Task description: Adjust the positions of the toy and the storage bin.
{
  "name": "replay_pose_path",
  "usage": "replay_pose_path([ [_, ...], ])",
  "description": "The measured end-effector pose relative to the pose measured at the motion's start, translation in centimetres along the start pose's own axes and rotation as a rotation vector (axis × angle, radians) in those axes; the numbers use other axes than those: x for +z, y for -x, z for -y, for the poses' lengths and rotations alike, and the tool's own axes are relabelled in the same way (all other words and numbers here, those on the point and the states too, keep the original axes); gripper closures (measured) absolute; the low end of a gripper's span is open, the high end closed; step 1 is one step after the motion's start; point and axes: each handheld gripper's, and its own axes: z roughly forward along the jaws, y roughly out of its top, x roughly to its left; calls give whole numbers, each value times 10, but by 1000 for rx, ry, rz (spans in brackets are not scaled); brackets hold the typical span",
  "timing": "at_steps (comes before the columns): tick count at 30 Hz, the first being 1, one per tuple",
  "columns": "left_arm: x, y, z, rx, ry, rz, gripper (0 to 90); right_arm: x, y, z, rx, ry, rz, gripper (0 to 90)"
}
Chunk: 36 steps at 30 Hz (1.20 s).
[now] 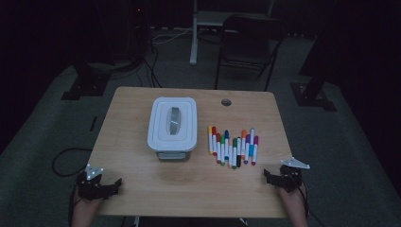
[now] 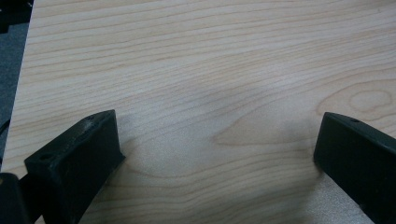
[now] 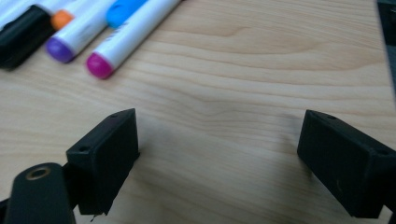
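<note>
A white lidded box (image 1: 172, 127) with a grey handle stands in the middle of the wooden table (image 1: 142, 179). To its right lie several coloured markers (image 1: 232, 145) in a row. My left gripper (image 1: 116, 183) rests at the table's front left corner, open, with bare wood between its jaws (image 2: 219, 135). My right gripper (image 1: 267, 176) sits at the front right corner, open too. In the right gripper view the gripper (image 3: 217, 140) stands just short of the marker ends, where a magenta-capped marker (image 3: 130, 37) lies closest.
A round cable hole (image 1: 226, 101) is near the table's far edge. Behind the table stand a dark folding chair (image 1: 246, 45) and a desk leg (image 1: 193, 33). Black stand bases and cables lie on the grey floor at both sides.
</note>
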Motion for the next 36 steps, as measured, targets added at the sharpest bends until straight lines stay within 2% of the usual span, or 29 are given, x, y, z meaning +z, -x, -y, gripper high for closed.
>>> replay_pose_path([
  [10,0,-1,0,17,-2,15,11,0,0,0,11,0,9,121],
  [13,0,1,-1,26,-3,26,11,0,-2,0,28,-1,27,121],
  [24,3,7,-6,41,-17,42,11,3,-6,-3,48,-2,44,120],
  [26,5,7,-8,46,-15,50,12,4,-7,-7,18,-13,25,121],
  [30,10,6,-14,58,-14,30,12,0,-16,-20,-38,12,49,130],
  [33,13,5,-20,49,6,28,12,-2,-27,-35,-57,42,17,130],
  [34,13,5,-20,49,6,28,12,-2,-27,-35,-57,42,17,130],
  [36,17,8,-29,57,26,24,12,1,-40,-51,-78,75,-12,131],
])
